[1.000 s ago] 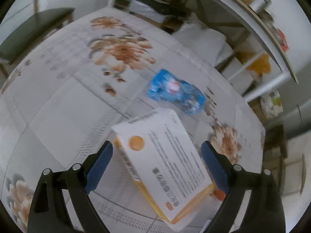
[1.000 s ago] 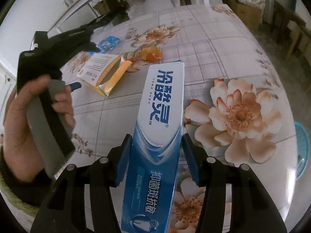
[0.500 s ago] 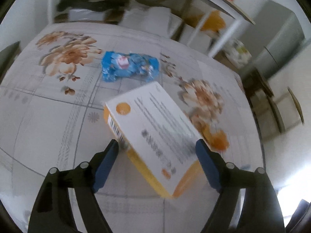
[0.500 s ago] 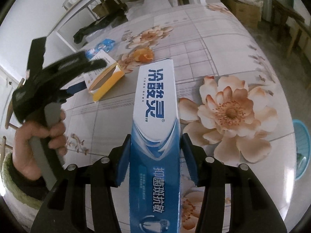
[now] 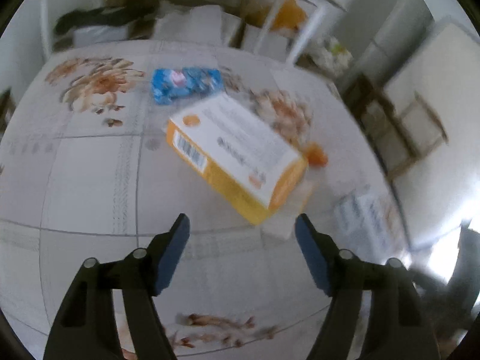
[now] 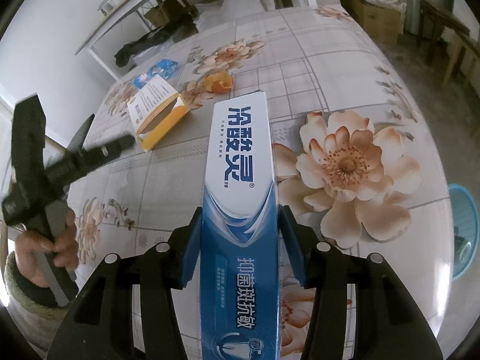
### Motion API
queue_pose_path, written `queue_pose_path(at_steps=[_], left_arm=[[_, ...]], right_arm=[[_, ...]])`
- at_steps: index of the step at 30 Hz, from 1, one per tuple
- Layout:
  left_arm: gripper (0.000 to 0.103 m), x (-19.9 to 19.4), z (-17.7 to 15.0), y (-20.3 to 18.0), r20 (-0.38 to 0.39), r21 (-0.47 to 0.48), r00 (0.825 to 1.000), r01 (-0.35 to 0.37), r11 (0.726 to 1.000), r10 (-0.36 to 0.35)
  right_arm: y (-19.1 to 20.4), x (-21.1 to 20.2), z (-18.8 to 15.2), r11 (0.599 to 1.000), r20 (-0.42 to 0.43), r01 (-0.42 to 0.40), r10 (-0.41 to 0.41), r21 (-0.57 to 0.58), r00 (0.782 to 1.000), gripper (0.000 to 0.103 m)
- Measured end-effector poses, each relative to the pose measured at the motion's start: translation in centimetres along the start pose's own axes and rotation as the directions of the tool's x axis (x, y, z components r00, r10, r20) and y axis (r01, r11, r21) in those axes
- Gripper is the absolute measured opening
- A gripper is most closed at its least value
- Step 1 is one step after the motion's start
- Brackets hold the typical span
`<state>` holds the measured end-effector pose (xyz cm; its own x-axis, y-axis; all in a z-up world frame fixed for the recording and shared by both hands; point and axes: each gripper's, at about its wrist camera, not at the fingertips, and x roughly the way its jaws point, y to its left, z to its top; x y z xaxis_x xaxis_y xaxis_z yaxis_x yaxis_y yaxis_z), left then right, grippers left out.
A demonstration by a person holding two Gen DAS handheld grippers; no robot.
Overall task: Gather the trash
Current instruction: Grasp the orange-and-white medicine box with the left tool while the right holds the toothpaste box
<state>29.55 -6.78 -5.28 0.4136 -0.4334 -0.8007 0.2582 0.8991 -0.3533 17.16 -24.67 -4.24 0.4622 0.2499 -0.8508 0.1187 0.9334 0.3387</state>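
A white and orange carton [image 5: 237, 153] lies on the floral table, its end open in the right wrist view [image 6: 157, 111]. My left gripper [image 5: 242, 231] is open just short of it, apart from it; it also shows in the right wrist view [image 6: 99, 147]. A blue plastic wrapper [image 5: 186, 84] lies beyond the carton, and an orange peel [image 6: 219, 82] to its right. My right gripper [image 6: 240, 234] is shut on a blue and white toothpaste box [image 6: 240, 210] held above the table.
A blue basket [image 6: 465, 231] stands on the floor off the table's right edge. A white shelf frame [image 6: 126, 21] with bags and boxes lines the far wall. Wooden furniture [image 6: 444, 36] stands far right. The table edge [image 5: 390, 180] runs right of the carton.
My left gripper has pulled back from around the carton and swung right; the carton now lies beyond its fingertips. My right gripper still holds the toothpaste box, nearly unmoved.
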Motion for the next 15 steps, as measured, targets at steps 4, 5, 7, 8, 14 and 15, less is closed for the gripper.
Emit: queue_pose_path(at_steps=[4,5,7,8,14,15], left_arm=[[0.097,0.1,2.8,1.4,0.063,-0.249,0.994,-0.075,0.966,0.093],[0.097,0.9,3.7,1.7,0.053,-0.312,0.991,-0.098,0.945,0.12],[0.097,2.3,4.9,1.4,0.052,-0.35,0.988,-0.121,0.929,0.149],[0.097,2.8,5.3,1.1,0.046,-0.341,0.985,-0.142,0.929,0.167],[0.097,5.5,6.1,-1.2,0.054,-0.263,0.948,-0.289,0.921,0.313],[0.097,5.6,6.1,-1.5,0.066,-0.24,0.944,-0.299,0.924,0.323]], right_arm=[[0.0,0.1,0.0,1.0,0.002,0.003,-0.003,0.0,1.0,0.048],[0.0,0.1,-0.1,1.0,0.003,0.002,-0.002,0.001,1.0,0.048],[0.0,0.1,-0.2,1.0,0.003,0.0,0.0,0.001,1.0,0.048],[0.0,0.1,-0.1,1.0,0.002,-0.001,0.001,0.001,1.0,0.048],[-0.1,0.0,-0.1,1.0,0.003,-0.009,0.009,0.001,1.0,0.048],[-0.1,0.0,-0.1,1.0,0.003,-0.009,0.009,0.001,1.0,0.048]])
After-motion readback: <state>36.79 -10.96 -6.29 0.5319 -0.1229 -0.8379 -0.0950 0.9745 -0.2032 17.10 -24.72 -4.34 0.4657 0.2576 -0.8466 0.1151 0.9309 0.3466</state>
